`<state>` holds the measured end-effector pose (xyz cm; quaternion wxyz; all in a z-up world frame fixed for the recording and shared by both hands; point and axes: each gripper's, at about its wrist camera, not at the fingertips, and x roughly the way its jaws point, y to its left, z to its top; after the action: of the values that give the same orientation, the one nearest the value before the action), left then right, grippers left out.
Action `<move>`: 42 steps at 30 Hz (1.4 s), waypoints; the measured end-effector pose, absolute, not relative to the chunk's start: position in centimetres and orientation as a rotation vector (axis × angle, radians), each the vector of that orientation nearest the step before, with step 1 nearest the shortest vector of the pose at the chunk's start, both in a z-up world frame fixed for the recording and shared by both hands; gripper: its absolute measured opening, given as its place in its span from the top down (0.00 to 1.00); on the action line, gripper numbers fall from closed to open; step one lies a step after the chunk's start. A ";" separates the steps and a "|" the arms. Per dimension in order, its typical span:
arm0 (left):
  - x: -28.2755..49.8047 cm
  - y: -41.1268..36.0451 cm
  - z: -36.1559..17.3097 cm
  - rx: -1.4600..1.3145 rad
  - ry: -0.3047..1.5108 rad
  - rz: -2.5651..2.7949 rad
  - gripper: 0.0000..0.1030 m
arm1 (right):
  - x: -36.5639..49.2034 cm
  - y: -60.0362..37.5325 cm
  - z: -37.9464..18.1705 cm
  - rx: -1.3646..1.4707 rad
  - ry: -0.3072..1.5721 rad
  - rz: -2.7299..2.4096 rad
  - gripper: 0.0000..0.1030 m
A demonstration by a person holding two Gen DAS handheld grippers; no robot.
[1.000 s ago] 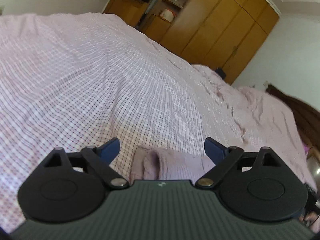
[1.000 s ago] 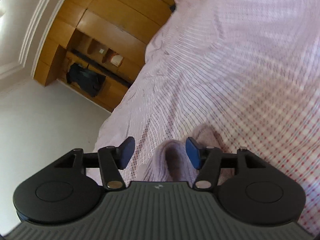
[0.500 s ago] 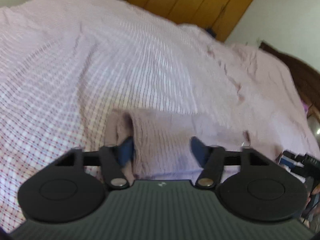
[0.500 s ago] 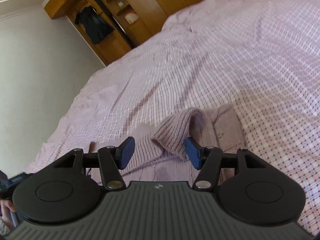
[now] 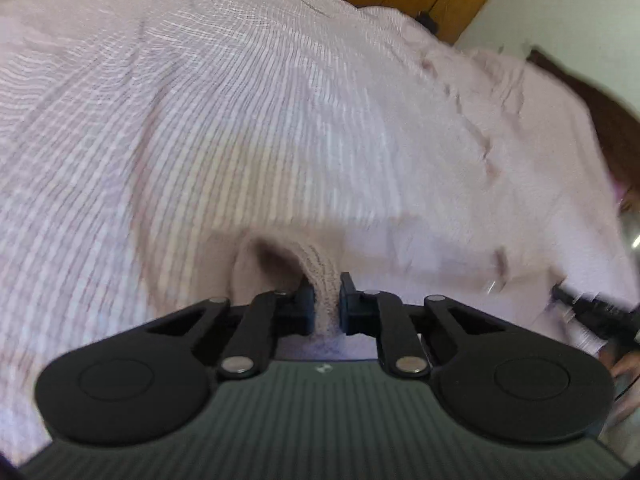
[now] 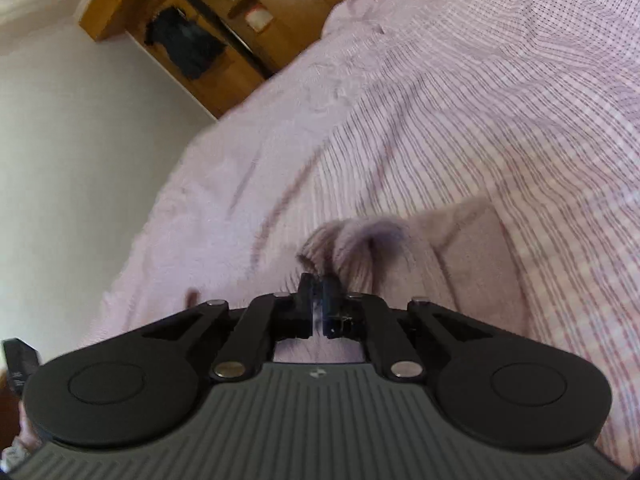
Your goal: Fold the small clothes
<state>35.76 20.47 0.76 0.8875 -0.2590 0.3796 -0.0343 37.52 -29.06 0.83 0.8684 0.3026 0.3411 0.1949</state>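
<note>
A small mauve ribbed-knit garment [image 5: 320, 276] lies on a bed covered with a pale pink checked cotton sheet [image 5: 240, 120], its weave fine and slightly wrinkled. In the left wrist view the left claw [image 5: 325, 300], black with flat rectangular pads, is closing on a raised fold of the knit: the soft ribbed band stands pinched between the two pads, curling up into a tunnel-like loop just beyond them. In the right wrist view the right claw [image 6: 319, 300] is pressed nearly together on a thin bunched edge of the same knit garment [image 6: 400, 248], which puckers into a gathered peak at the tips; the rest of the fabric spreads flat and smooth to the right on the sheet. Behind the bed stands a warm brown wooden wardrobe [image 6: 224, 12] with open shelves.
</note>
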 end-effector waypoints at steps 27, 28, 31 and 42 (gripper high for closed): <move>28.6 21.2 -0.2 -0.611 0.708 0.047 0.25 | 40.0 -23.7 1.1 0.284 0.607 0.419 0.31; 28.4 21.2 -0.3 -0.597 0.709 0.059 0.26 | 39.5 -24.4 1.4 0.315 0.551 0.346 0.30; 27.5 21.2 -0.4 -0.611 0.715 0.065 0.25 | 38.3 -27.1 2.1 0.379 0.502 0.310 0.23; 23.6 17.4 0.7 -0.457 0.748 -0.072 0.45 | 27.1 -32.7 3.4 0.319 0.624 0.402 0.24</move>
<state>23.59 17.42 0.72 0.9050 -0.2212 0.3619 -0.0347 27.12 -32.67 3.38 0.9195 0.1550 0.3036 0.1956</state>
